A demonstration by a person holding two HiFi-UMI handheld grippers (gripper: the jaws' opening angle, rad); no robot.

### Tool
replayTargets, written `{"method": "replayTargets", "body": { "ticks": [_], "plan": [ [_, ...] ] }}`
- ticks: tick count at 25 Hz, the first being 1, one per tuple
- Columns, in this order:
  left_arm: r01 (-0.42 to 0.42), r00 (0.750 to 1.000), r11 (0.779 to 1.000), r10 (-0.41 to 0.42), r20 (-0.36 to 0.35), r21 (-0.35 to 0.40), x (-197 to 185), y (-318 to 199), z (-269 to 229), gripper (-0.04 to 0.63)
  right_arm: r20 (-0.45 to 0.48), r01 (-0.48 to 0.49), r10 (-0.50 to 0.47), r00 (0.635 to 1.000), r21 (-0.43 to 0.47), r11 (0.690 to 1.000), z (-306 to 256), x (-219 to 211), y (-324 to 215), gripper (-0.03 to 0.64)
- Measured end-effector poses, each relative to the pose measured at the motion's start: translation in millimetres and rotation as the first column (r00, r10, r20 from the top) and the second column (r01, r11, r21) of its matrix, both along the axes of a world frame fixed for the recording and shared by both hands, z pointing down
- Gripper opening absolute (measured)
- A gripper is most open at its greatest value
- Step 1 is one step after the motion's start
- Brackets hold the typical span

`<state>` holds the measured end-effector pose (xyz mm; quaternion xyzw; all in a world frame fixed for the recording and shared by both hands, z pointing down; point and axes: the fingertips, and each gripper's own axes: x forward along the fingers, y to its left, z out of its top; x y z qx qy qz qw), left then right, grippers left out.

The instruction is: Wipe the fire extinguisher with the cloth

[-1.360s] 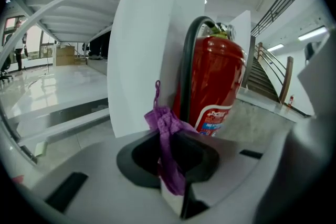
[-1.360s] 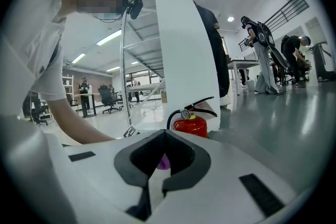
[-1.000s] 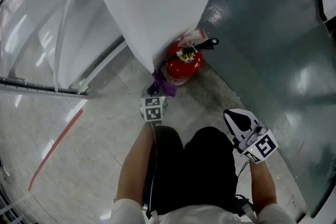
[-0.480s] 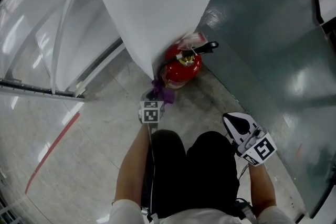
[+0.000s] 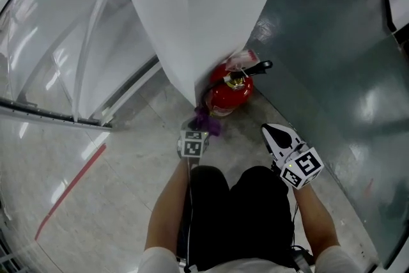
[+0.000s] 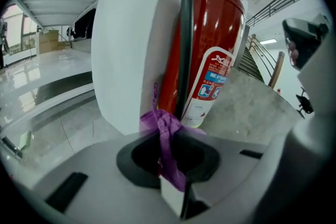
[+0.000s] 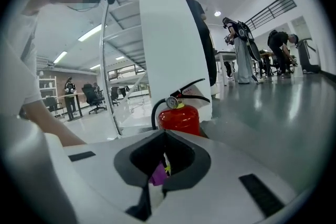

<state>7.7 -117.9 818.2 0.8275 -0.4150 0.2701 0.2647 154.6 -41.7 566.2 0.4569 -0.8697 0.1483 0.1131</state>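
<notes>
**Cloth arriving at the foot of the extinguisher**

The fire extinguisher (image 6: 210,44) is standing upright on the floor (image 5: 255,121), tucked against the corner of a white pillar (image 6: 128,44), with its black hose (image 6: 185,44) running down the side that faces the person. The left hand-held gripper (image 6: 170,173) is clenching the purple cloth (image 6: 164,126), whose bunched end is sitting right at the base of the cylinder, by the hose; I cannot tell whether it is actually touching.

The right hand-held gripper (image 7: 147,194) is hovering apart, to the right of the cylinder, its jaws drawn together. A purple and yellowish scrap is showing in its opening, and I cannot tell what that is.

The cloth is looking light and limp, so only the tuft beyond the jaws is going to do any wiping. The steel body is probably heavy and stiff, but its glossy paint and label (image 6: 212,81) are likely slippery. If it needs steadying, the lever (image 5: 259,66) on top is looking like the surest hold.
</notes>
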Motion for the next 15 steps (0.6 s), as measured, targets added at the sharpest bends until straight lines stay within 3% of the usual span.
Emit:
{"method": "replayTargets", "body": {
  "ticks": [6, 15],
  "plan": [
    [0.013, 1.0, 1.0, -0.013, -0.013, -0.015, 0.1, -2.7, 4.1, 0.054, -0.066, 0.002, -0.018, 0.998, -0.231, 0.973, 64.4, -22.6, -48.7, 0.012],
    [-0.012, 1.0, 0.996, 0.012, -0.003, -0.094, 1.6, 12.4, 24.5, 0.054, -0.119, 0.043, -0.083, 0.989, -0.309, 0.95, 111.4, -51.8, -53.0, 0.012]
  ]
}}
